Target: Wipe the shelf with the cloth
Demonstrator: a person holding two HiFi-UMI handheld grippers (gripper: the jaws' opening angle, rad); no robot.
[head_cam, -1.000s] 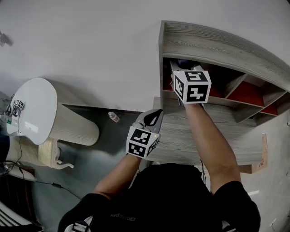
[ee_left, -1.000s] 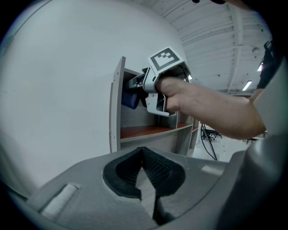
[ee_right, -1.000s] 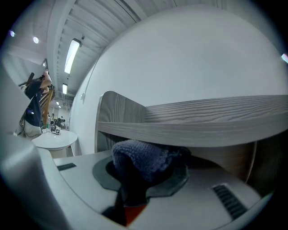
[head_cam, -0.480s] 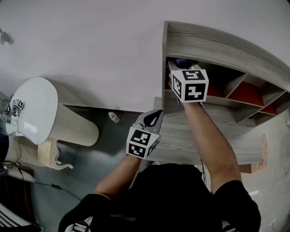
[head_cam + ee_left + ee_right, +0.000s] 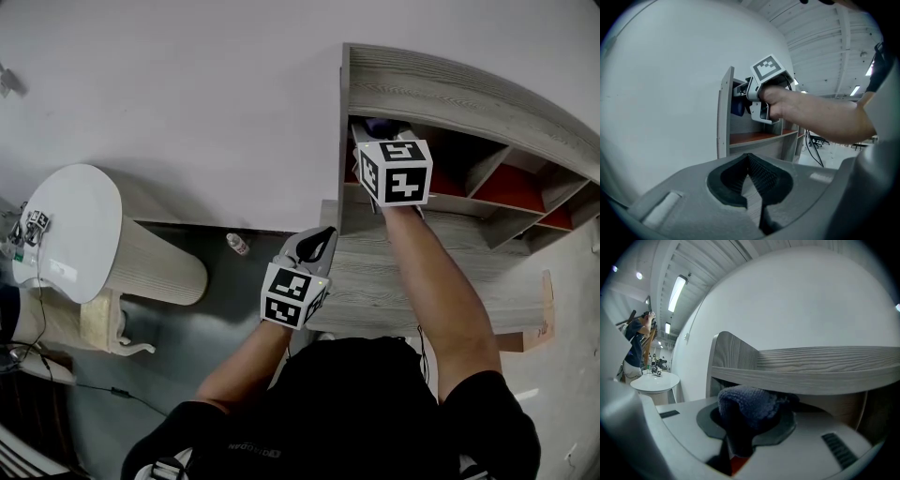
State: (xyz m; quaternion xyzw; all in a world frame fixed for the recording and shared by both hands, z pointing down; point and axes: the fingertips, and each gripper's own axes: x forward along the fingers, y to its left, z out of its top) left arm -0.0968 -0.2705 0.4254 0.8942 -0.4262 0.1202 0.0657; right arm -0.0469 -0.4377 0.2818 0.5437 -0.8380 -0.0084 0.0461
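A grey wood-grain shelf unit (image 5: 450, 89) with red-floored compartments stands against the white wall. My right gripper (image 5: 377, 131) reaches into the top left compartment, shut on a dark blue cloth (image 5: 750, 406) that bulges from between its jaws just under the top board (image 5: 811, 366). The cloth (image 5: 737, 106) also shows as a blue patch in the left gripper view, at the compartment's left side. My left gripper (image 5: 315, 242) hangs lower, in front of the unit's left edge, its dark pads (image 5: 761, 176) closed together on nothing.
A round white table (image 5: 70, 230) with a wood-grain base stands at the left, small items on it. A small bottle (image 5: 235, 244) lies on the grey floor by the wall. A person (image 5: 640, 341) stands far off, beyond that table, in the right gripper view.
The right gripper with the cloth has shifted only slightly inside the top left compartment. The left gripper has stayed where it was.
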